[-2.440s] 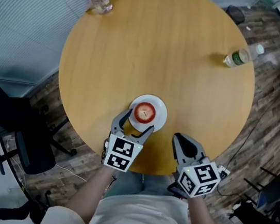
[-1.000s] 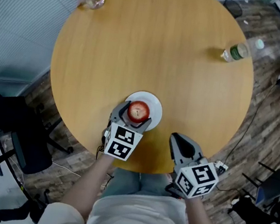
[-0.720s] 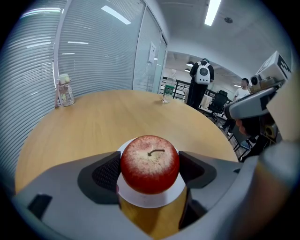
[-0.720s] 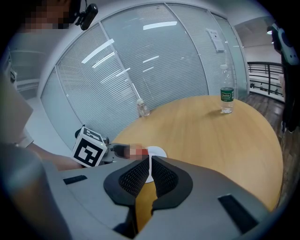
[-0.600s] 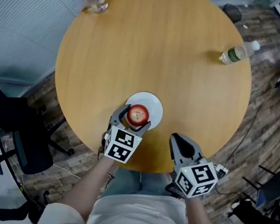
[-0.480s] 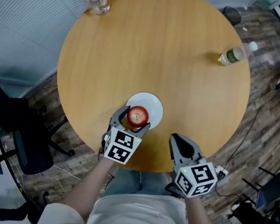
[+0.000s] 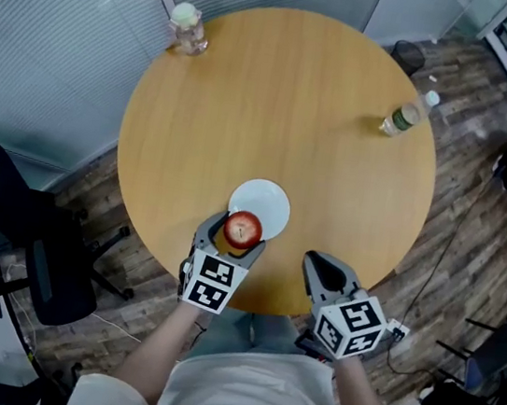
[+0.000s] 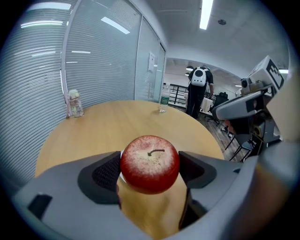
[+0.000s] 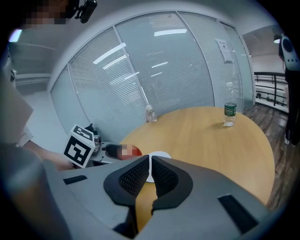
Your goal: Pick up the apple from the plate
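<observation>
A red apple (image 7: 243, 229) is held just above the near rim of a white plate (image 7: 269, 205) on the round wooden table (image 7: 277, 106). My left gripper (image 7: 236, 233) is shut on the apple; in the left gripper view the apple (image 8: 150, 163) sits clamped between both dark pads, with the plate almost hidden behind it. My right gripper (image 7: 322, 267) hovers over the table's near edge, right of the plate, its jaws pressed together with nothing between them (image 9: 150, 176). The right gripper view shows the plate (image 9: 160, 155) beyond its jaws.
A small jar (image 7: 188, 27) stands at the table's far left edge and a water bottle (image 7: 402, 115) at the far right edge. A black office chair (image 7: 16, 209) is on the floor to the left. A person with a backpack (image 8: 199, 91) stands in the room behind.
My left gripper closed on the apple and drew it up and back off the plate's centre toward the near rim. The right gripper stayed put. The head view shifted.
</observation>
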Demonstrator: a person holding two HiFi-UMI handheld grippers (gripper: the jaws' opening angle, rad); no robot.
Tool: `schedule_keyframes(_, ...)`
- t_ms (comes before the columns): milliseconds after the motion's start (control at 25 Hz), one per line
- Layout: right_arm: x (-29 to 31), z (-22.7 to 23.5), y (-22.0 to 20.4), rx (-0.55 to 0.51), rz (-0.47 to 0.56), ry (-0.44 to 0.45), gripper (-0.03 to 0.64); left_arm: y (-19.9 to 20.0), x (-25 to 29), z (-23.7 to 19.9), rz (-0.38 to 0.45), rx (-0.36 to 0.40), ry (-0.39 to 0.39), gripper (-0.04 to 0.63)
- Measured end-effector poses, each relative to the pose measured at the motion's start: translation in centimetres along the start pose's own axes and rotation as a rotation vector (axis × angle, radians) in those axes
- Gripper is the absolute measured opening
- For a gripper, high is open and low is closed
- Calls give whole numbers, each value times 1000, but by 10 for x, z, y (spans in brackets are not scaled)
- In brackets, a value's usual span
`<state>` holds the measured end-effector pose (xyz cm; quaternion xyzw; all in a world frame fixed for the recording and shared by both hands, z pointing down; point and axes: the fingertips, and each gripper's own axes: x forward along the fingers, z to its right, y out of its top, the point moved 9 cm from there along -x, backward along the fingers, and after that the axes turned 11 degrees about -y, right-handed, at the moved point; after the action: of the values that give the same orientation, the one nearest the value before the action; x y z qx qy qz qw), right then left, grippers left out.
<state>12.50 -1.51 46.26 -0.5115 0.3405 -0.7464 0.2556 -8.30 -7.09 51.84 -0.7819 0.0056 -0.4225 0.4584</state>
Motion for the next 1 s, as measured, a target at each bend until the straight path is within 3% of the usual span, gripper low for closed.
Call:
schedule_keyframes(680, -39, -8, 14, -83, 65, -27, 37, 18, -78, 43, 111, -9, 11, 388)
schedule_keyframes(1000, -49, -14, 27, -107, 109, 0, 37, 30, -103, 60, 170, 2, -10, 388)
